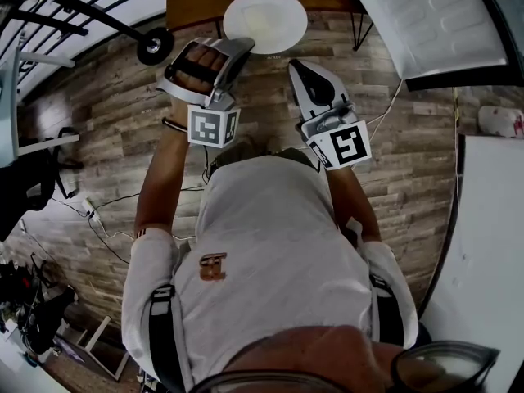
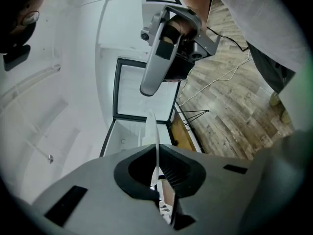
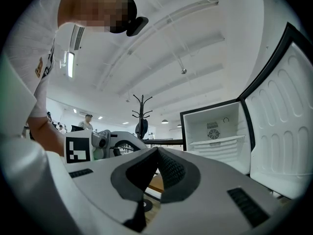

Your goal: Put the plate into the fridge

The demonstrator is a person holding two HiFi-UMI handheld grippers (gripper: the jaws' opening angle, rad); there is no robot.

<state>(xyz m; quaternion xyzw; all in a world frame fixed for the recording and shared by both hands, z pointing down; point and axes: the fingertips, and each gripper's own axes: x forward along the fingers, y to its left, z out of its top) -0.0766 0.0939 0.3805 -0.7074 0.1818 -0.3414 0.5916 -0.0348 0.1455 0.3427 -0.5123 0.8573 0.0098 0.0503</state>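
The left hand-held gripper (image 1: 236, 51) clamps the plate (image 1: 266, 19); the right hand-held gripper (image 1: 299, 68) is closed, empty. This looks like the carrying step. Next, slide the plate into the open fridge (image 3: 215, 131) ahead.

Left gripper (image 1: 242, 49), right gripper (image 1: 295, 65): both closed.

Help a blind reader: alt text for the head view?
The left hand-held gripper holds a white plate by its rim. The right hand-held gripper is shut and empty beside it; an open fridge door shows upper right.
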